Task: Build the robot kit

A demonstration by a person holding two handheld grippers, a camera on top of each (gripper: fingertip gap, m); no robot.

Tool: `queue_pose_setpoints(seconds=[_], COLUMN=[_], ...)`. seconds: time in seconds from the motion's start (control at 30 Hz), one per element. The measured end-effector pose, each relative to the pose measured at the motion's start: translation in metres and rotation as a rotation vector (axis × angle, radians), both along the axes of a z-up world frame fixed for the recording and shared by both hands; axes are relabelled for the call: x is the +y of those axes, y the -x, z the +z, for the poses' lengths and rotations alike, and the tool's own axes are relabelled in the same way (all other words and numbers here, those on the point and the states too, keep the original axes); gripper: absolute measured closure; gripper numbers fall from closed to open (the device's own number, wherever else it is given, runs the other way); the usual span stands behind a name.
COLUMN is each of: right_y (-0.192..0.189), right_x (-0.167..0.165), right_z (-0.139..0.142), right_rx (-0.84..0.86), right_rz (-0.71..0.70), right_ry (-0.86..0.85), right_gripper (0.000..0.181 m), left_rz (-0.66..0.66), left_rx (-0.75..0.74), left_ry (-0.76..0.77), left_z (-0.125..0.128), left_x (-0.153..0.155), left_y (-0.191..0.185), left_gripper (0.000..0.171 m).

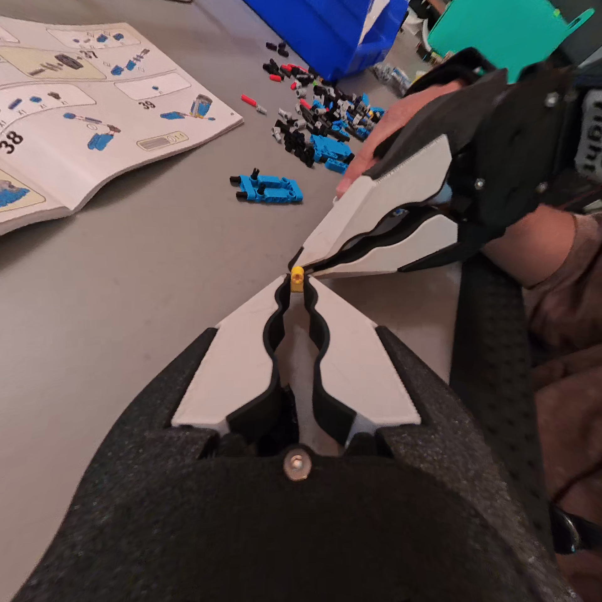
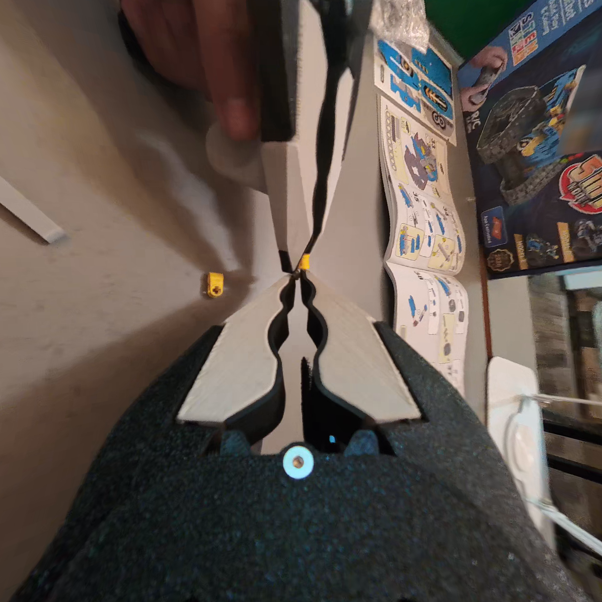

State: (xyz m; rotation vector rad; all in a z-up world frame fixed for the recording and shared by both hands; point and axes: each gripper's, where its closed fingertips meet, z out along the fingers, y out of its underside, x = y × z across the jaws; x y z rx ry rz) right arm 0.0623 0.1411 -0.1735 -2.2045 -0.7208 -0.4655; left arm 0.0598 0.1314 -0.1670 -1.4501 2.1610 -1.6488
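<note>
Tips of the left gripper [image 1: 297,282] pinch a small yellow connector piece [image 1: 296,279] between them — the jaws are nearly together, kept apart only by the piece, which stands up out of the tips with a round hole facing the camera. The right gripper [image 1: 301,265] comes in from the right with its own tips pressed almost together and touching, or all but touching, the top of the same piece; whether they grip anything of their own cannot be told, though the right wrist view shows something small and dark at the meeting point.

The piece looks like hard, light, smooth plastic, so it is likely to twist or pop out of a pinch; the flat sides below the hole seem the surest hold.

A second yellow connector [image 2: 215,285] lies loose on the grey table [image 1: 130,325], near the tips. Farther off sits a blue assembled frame with black pins [image 1: 268,189], then an open instruction booklet [image 1: 97,107] and a scatter of loose building pieces [image 1: 325,117] — black, blue, grey and red. Beyond them stands a blue bin [image 1: 325,32].
</note>
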Motion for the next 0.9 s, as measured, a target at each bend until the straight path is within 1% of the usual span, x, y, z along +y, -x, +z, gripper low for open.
queue_pose_setpoints(seconds=[0.13, 0.2, 0.27, 0.33, 0.43, 0.47, 0.57, 0.63, 0.77, 0.9], right_y=[-0.001, -0.004, -0.003, 0.000, 0.008, 0.011, 0.018, 0.022, 0.026, 0.024], right_x=[0.000, -0.001, -0.002, -0.001, -0.002, -0.003, -0.002, -0.001, 0.005, 0.005], right_z=[0.020, 0.027, 0.036, 0.052, 0.085, 0.094, 0.117, 0.125, 0.120, 0.118], right_rx=[0.246, 0.322, 0.418, 0.529, 0.698, 0.739, 0.841, 0.860, 0.806, 0.815], right_rz=[-0.012, -0.021, -0.011, 0.007, 0.056, 0.072, 0.094, 0.097, 0.062, 0.060], right_ry=[-0.094, -0.126, -0.172, -0.237, -0.355, -0.385, -0.471, -0.502, -0.486, -0.476], right_gripper=[0.179, 0.179, 0.179, 0.179, 0.179, 0.179, 0.179, 0.179, 0.179, 0.179], left_rz=[0.027, 0.038, 0.028, -0.007, -0.074, -0.088, -0.121, -0.142, -0.160, -0.165], left_rx=[-0.091, -0.127, -0.154, -0.196, -0.274, -0.293, -0.299, -0.293, -0.295, -0.295], left_ry=[0.088, 0.121, 0.186, 0.286, 0.494, 0.537, 0.573, 0.579, 0.581, 0.588], left_z=[0.023, 0.032, 0.042, 0.060, 0.095, 0.103, 0.108, 0.108, 0.109, 0.110], left_x=[0.009, 0.016, 0.018, 0.017, 0.018, 0.019, 0.017, 0.013, 0.010, 0.009], left_y=[-0.005, -0.007, -0.006, 0.000, 0.013, 0.017, 0.022, 0.025, 0.027, 0.028], left_gripper=[0.165, 0.165, 0.165, 0.165, 0.165, 0.165, 0.165, 0.165, 0.165, 0.165])
